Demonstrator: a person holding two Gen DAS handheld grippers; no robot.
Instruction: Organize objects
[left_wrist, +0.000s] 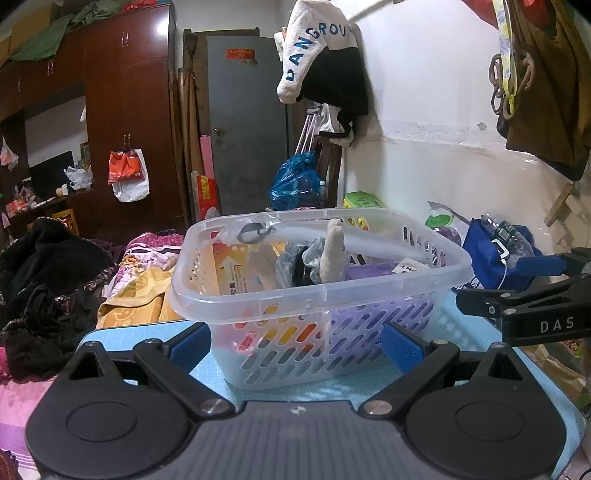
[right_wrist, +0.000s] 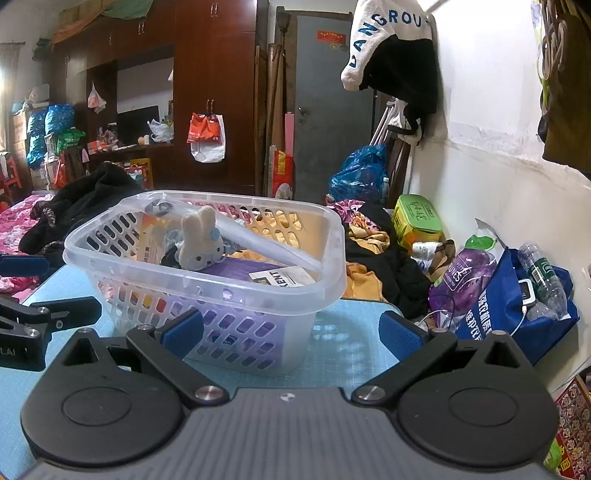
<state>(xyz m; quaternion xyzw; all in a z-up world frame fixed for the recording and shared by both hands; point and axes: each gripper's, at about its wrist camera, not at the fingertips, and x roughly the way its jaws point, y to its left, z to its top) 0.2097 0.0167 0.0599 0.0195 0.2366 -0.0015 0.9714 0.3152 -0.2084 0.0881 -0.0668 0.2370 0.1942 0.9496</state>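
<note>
A clear plastic basket (left_wrist: 258, 306) with a slotted wall stands on the light blue mat (left_wrist: 325, 391); it also shows in the right wrist view (right_wrist: 236, 295). Inside lie a plush bunny (right_wrist: 199, 236), an orange box (left_wrist: 231, 269), a purple packet (right_wrist: 243, 267) and a white card (right_wrist: 282, 277). The bunny also shows in the left wrist view (left_wrist: 334, 251). My left gripper (left_wrist: 295, 345) is open and empty, just in front of the basket. My right gripper (right_wrist: 291, 332) is open and empty, at the basket's near right corner. Each gripper shows at the edge of the other's view.
A blue bag (right_wrist: 517, 306) with a water bottle (right_wrist: 543, 280), a purple snack bag (right_wrist: 465, 277) and a green box (right_wrist: 417, 218) lie right of the mat by the wall. Dark clothes (left_wrist: 44, 288) and patterned bedding (left_wrist: 144, 258) lie left and behind.
</note>
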